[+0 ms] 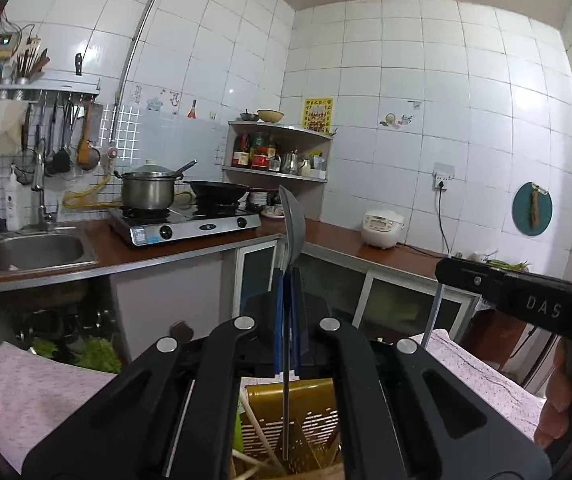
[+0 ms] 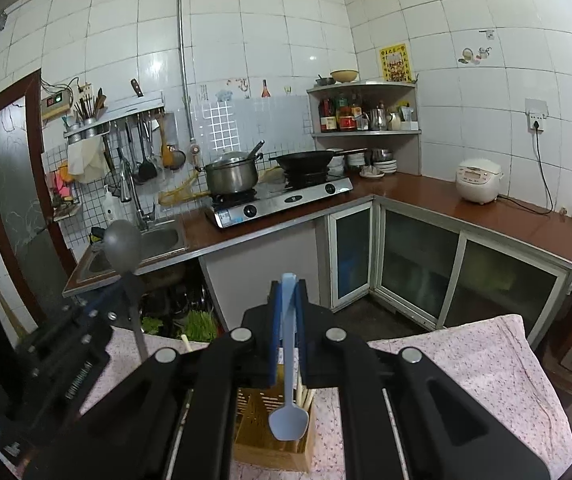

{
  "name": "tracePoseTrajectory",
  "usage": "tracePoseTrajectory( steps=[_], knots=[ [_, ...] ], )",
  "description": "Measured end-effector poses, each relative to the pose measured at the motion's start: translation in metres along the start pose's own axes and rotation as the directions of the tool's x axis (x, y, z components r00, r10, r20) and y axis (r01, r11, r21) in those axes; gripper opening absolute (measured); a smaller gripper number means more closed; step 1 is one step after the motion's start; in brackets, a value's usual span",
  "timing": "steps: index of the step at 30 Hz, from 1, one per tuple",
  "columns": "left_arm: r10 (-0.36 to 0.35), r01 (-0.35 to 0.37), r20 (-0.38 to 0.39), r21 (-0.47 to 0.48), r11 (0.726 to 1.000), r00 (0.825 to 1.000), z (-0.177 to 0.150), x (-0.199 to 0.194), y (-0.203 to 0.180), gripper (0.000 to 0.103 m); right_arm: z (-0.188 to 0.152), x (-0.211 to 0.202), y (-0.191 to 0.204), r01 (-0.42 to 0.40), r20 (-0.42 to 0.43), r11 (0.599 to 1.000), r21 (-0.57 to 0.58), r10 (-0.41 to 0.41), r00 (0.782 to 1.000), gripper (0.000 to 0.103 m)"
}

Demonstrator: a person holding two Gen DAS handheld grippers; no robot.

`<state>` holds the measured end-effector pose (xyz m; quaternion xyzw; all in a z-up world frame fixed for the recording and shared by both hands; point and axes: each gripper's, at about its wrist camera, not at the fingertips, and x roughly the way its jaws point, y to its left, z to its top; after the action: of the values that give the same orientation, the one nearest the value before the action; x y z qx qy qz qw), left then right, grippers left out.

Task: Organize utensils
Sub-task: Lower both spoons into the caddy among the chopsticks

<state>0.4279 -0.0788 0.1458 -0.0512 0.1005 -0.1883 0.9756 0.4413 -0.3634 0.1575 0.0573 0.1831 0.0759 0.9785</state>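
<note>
Tabletop holder, seemingly chopsticks inside

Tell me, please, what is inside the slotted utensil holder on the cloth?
Inside the utensil holder, pale chopsticks stand up; the blue spoon hanging in front hides part of it, and its depths cannot be seen.

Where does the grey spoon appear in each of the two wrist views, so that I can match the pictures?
Left wrist view: the grey spoon stands at centre, bowl up, clamped in the left gripper.
Right wrist view: the grey spoon is at the left, in front of the sink, bowl up.
Shared landmark: the steel pot on the stove.
</note>
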Motion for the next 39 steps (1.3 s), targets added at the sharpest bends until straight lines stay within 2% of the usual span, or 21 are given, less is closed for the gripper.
tracePoseTrajectory(
  steps=[7,16,25,31,39],
  knots=[
    [-0.013,0.012,-0.026,-0.022,1.000,1.000,-0.044,0.027,0.016,0.002,-0.026,0.033,-0.005,0.000,-0.049,1.000,0.002,0.001,0.999,0.007],
    [-0.001,0.001,-0.016,-0.003,1.000,1.000,-0.080,0.034,0.025,0.002,-0.060,0.054,-0.007,0.003,-0.084,1.000,-0.012,-0.004,0.996,0.007],
    [-0.015,0.015,-0.035,0.001,1.000,0.999,-0.091,0.022,0.028,0.002,-0.094,0.066,-0.007,-0.012,-0.112,1.000,-0.026,0.008,0.994,0.007],
    [-0.028,0.028,-0.042,0.008,1.000,0.999,-0.094,0.013,0.029,0.002,-0.108,0.068,-0.004,-0.022,-0.093,0.999,-0.043,0.018,0.996,0.007],
    [-0.056,0.054,-0.042,-0.048,0.997,0.998,-0.093,0.010,0.034,0.002,-0.115,0.060,-0.006,-0.031,-0.089,0.999,-0.035,0.028,0.996,0.007]
  ],
)
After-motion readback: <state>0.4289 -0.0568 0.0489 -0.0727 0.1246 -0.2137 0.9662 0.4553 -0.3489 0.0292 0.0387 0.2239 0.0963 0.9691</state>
